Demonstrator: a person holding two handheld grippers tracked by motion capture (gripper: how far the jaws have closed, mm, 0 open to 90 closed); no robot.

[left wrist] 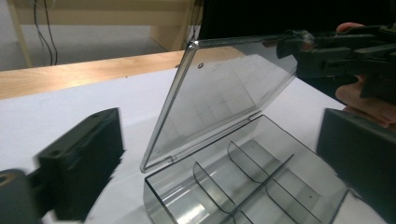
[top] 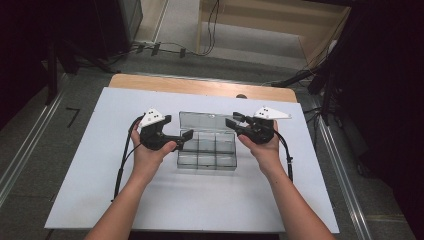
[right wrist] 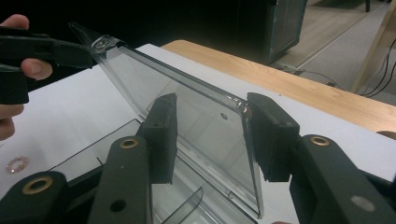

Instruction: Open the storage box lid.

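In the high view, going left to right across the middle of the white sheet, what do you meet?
Left hand-held gripper → clear plastic compartment box, lid raised → right hand-held gripper.

Left gripper (top: 184,136) jaws wide; right gripper (top: 231,123) jaws half-closed.

A clear, smoke-tinted plastic organiser box (top: 207,152) sits on the white sheet near the middle of the table, its long side facing the person. Its hinged lid (left wrist: 219,98) is open and stands raised at a steep tilt along the far edge. The base tray (left wrist: 261,186) is divided by curved transparent partitions into several compartments, in two rows, all of them empty.
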